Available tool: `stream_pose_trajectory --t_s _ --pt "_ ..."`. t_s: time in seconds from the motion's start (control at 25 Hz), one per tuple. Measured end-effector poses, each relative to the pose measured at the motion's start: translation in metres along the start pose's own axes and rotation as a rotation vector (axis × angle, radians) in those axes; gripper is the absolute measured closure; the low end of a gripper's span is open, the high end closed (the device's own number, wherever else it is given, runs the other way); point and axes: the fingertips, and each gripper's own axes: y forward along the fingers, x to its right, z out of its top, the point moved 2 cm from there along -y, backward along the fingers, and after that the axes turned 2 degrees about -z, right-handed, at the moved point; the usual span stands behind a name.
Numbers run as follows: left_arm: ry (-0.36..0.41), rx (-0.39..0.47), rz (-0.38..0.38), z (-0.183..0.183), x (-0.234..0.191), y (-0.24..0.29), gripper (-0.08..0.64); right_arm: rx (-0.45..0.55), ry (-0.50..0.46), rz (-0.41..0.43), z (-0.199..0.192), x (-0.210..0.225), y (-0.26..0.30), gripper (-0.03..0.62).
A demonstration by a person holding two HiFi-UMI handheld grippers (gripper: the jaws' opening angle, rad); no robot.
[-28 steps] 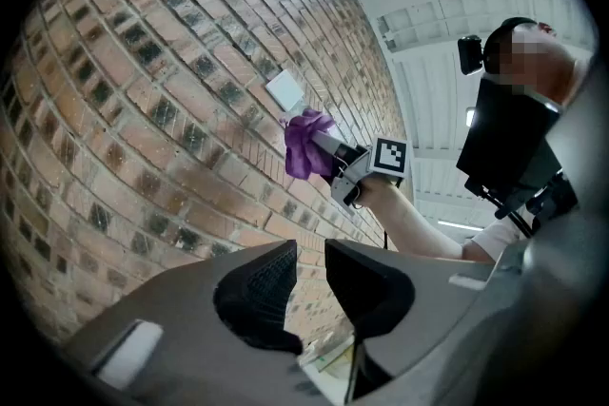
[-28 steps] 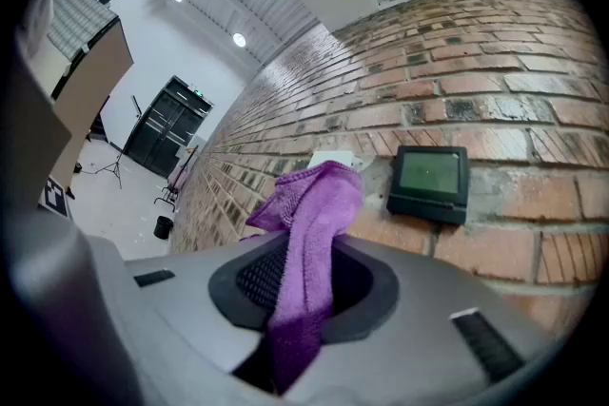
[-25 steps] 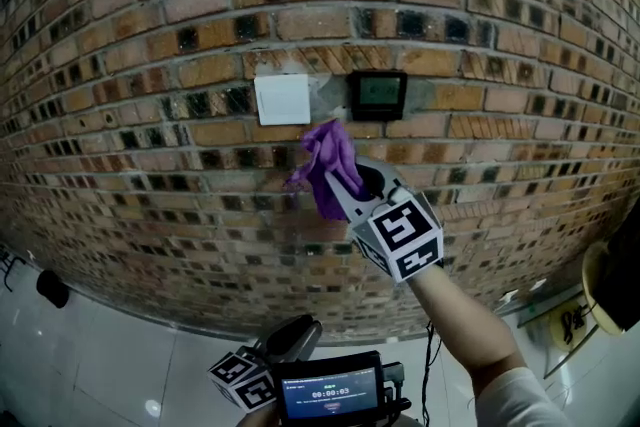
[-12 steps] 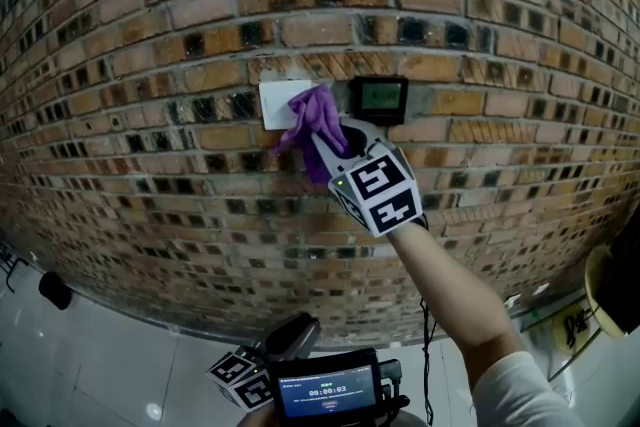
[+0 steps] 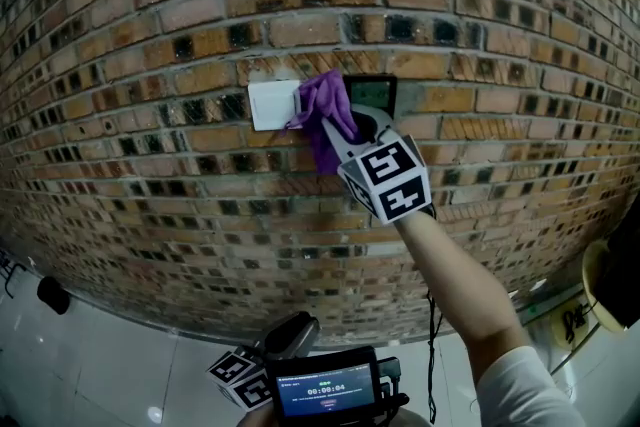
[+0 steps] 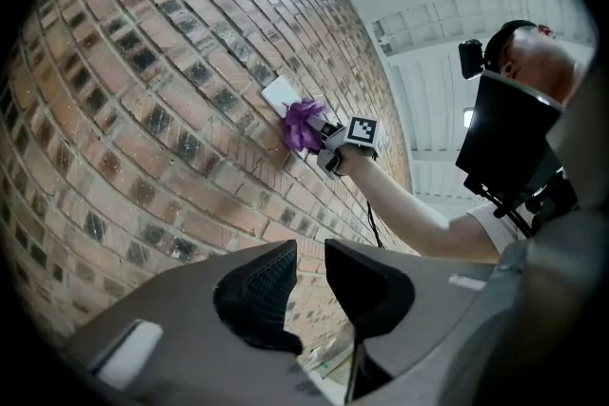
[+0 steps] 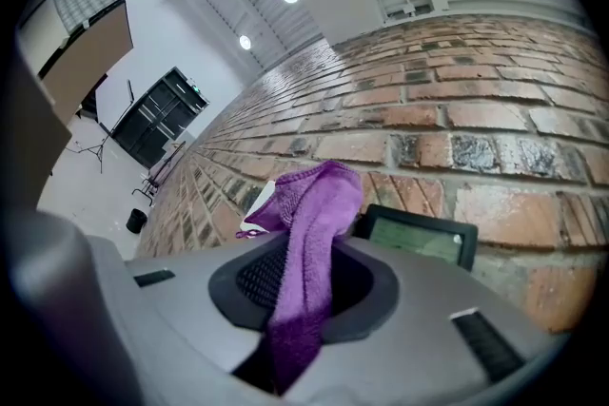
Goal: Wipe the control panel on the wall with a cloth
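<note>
a purple cloth [image 5: 325, 107] is clenched between the jaws of the right hand-held gripper [image 5: 338, 127], and its bunched end ahead of the tips is held against the brick wall [image 5: 150, 35]. the left edge of the black control panel [image 5: 378, 93], just beyond and right of the jaws, is overlapped by the cloth. a white plate [image 5: 268, 105] is seen just left. the left hand-held gripper [image 6: 304, 285] is held low, well apart, with its jaws slightly parted and nothing between them.
</note>
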Motion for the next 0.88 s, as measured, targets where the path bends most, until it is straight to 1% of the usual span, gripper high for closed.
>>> stream_pose_trajectory --t_s 0.16,0.4,0.68,0.88 --pt "-0.004 -0.008 -0.009 -0.004 0.003 0.005 0.479 0.011 -0.003 -0.046 -0.002 0.019 -0.012 0.512" --pt "-0.009 -0.022 -0.028 -0.01 0.009 0.016 0.479 0.024 -0.021 -0.089 -0.004 0.039 -0.03 0.512" --pt "-0.01 -0.031 -0.044 -0.016 0.017 0.026 0.479 0.01 -0.03 -0.132 -0.013 0.062 -0.048 0.512" --pt "-0.012 -0.031 -0.042 -0.018 0.018 0.028 0.479 -0.005 -0.03 -0.179 -0.021 0.081 -0.063 0.512"
